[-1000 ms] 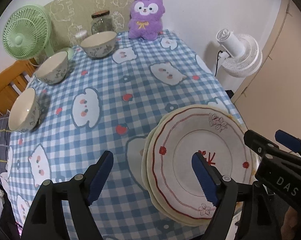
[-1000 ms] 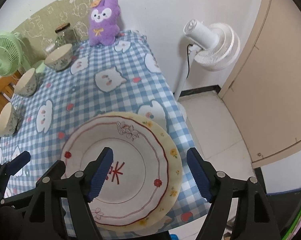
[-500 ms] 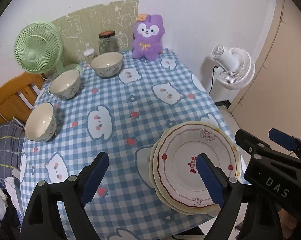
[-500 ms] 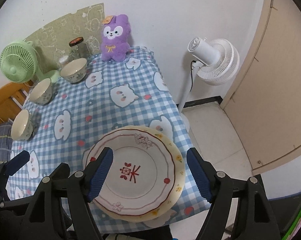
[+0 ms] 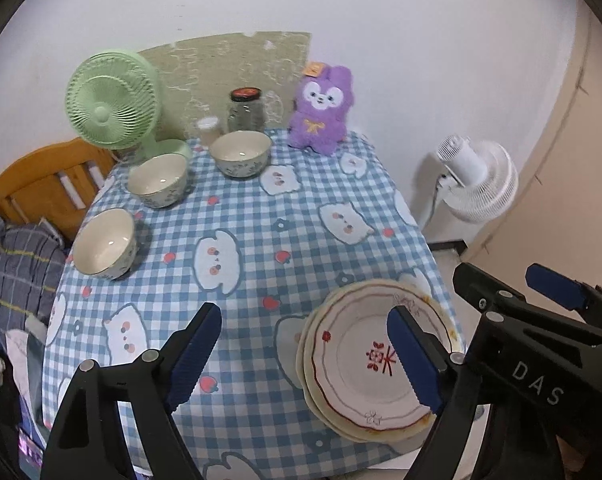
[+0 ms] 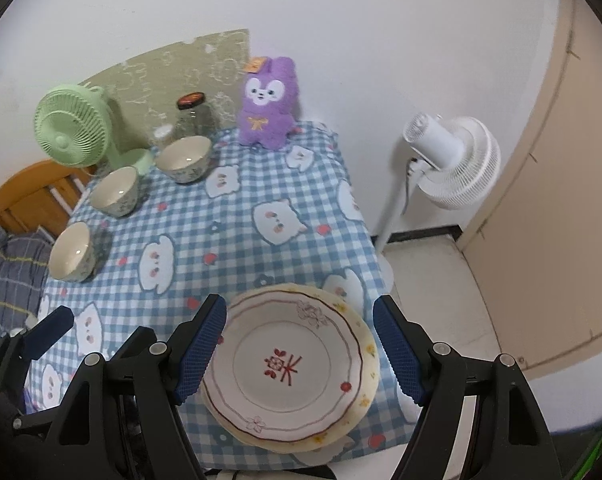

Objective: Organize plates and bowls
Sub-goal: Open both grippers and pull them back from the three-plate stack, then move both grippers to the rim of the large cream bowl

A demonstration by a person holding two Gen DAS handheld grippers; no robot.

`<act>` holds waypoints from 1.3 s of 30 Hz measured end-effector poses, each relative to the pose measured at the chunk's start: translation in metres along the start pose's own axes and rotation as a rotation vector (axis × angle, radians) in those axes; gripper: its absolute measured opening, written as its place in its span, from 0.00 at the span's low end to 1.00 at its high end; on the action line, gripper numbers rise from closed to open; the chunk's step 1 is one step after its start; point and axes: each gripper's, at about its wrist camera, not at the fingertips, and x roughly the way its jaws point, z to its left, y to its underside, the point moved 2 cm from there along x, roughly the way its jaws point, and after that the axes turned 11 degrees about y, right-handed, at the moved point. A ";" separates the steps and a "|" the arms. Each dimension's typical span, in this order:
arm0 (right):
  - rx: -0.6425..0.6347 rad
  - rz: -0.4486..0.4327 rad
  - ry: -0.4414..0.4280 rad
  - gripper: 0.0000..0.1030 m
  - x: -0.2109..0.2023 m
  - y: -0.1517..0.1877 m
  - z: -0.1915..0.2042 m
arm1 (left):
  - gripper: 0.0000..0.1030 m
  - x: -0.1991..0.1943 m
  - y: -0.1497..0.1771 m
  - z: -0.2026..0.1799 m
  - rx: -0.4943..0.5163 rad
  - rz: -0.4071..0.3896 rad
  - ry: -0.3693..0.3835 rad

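Left gripper (image 5: 305, 354) and right gripper (image 6: 299, 350) hover high, jaws spread, empty, above stacked red-rimmed white ceramic plates (image 6: 291, 366) near the table's right corner.

A stack of plates (image 6: 289, 364) sits at the near right corner of the desk (image 6: 261, 184). Three bowls line the left edge: one (image 5: 105, 242) nearest, one (image 5: 158, 179) behind it, one (image 5: 241, 153) farthest. Behind the bowls stand a desk fan (image 5: 111, 106) and a jar (image 5: 246, 110), with a plush toy (image 5: 321, 116) to their right. A standing fan (image 6: 453, 162) is on the floor, right of the desk.
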 end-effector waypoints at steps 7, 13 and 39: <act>-0.070 -0.053 -0.046 0.76 -0.006 -0.015 0.020 | 0.82 -0.009 -0.007 0.009 -0.060 -0.043 -0.070; -0.105 -0.055 -0.084 0.76 -0.010 -0.021 0.045 | 0.79 -0.013 -0.010 0.026 -0.083 -0.043 -0.083; 0.005 -0.017 -0.007 0.77 -0.021 -0.037 0.184 | 0.74 -0.023 -0.038 0.162 -0.006 0.005 -0.069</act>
